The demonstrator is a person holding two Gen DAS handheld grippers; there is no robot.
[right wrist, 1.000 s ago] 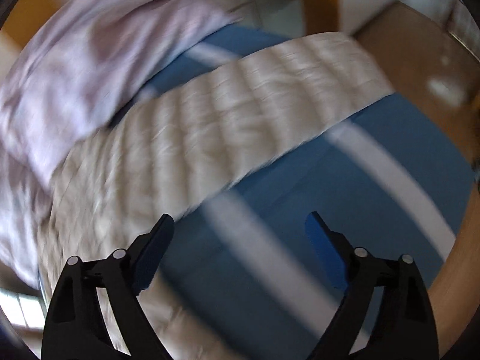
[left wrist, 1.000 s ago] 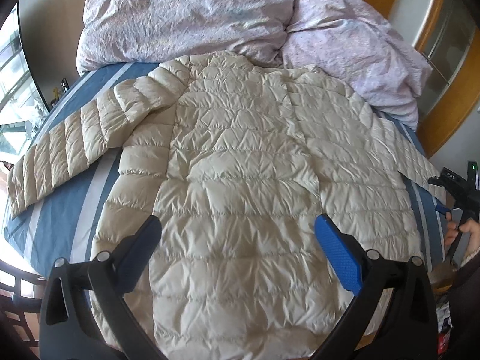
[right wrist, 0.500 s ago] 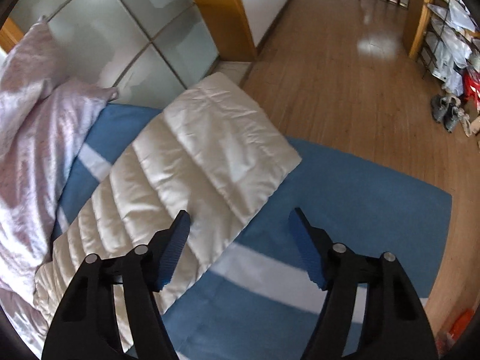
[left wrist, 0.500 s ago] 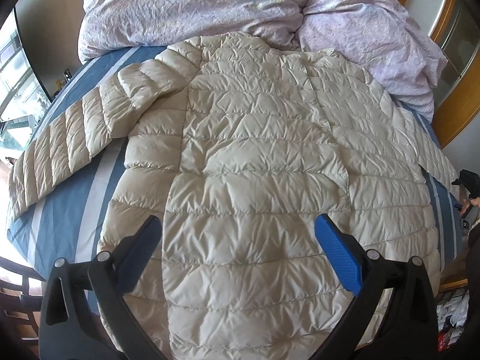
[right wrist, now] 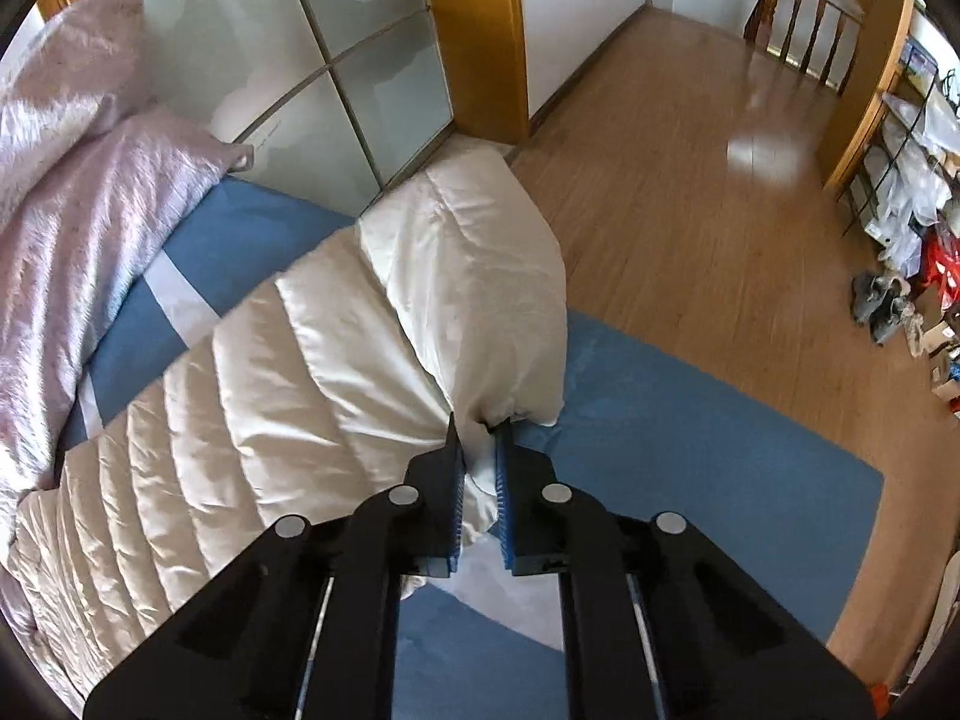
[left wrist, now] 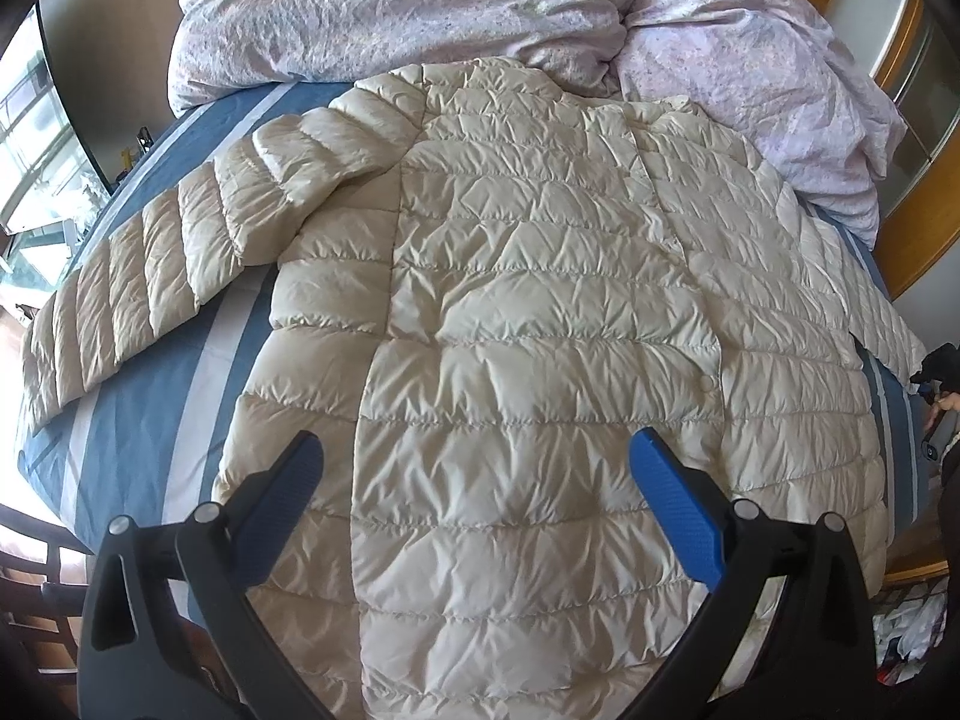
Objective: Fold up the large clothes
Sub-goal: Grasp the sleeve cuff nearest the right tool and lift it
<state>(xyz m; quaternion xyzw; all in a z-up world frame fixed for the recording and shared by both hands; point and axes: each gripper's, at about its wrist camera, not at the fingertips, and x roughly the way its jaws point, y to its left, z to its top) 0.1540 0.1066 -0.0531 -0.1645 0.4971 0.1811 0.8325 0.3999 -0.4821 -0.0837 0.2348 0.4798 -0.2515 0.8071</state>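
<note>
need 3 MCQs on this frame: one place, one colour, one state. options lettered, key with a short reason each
1. Where does the quilted jacket lie?
A. spread on the blue striped bed cover
B. on the wooden floor
C. hung on the stair railing

2. What colour is the jacket?
A. black
B. cream white
C. red

3. What state is the right claw in?
A. wide open above the floor
B. shut on the pink duvet
C. shut on the end of the jacket's sleeve

Key:
1 A: the left wrist view shows the jacket flat on the cover, its collar against the pink duvet.
2 B: both views show pale cream quilting.
3 C: the jaws have just been closing, and the right wrist view shows sleeve fabric pinched between the pads; the left claw is open over the jacket.
</note>
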